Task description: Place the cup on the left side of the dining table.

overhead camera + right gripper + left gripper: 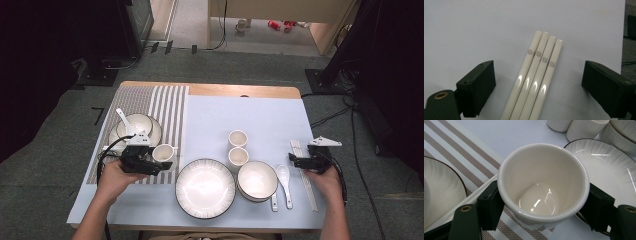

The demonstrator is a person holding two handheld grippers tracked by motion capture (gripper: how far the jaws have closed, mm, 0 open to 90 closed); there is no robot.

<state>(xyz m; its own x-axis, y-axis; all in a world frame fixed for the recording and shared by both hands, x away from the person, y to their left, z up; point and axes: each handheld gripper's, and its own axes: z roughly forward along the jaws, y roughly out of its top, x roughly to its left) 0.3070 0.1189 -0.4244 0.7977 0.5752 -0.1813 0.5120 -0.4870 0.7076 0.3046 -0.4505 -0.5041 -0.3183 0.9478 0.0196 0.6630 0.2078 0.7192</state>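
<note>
A cream handleless cup [541, 182] sits upright between the black jaws of my left gripper [544, 206], and both pads press on its sides. From above, this cup [163, 150] and the left gripper [163, 157] are at the right edge of the striped placemat [165, 105]. I cannot tell whether the cup rests on the mat or hangs just above it. My right gripper [539, 82] stands open over several cream chopsticks [536, 75] lying side by side. They run between its jaws without touching them. The high view shows the right gripper [300, 161] and the chopsticks [310, 195] at the table's right.
A large white plate [205, 187] lies at the front centre, a bowl [257, 181] to its right, two spoons [285, 180] beyond that. Two more cups [238, 137] stand mid-table. A plate with a bowl and a spoon [142, 125] sits on the placemat. A pale blue cloth [260, 115] covers the table.
</note>
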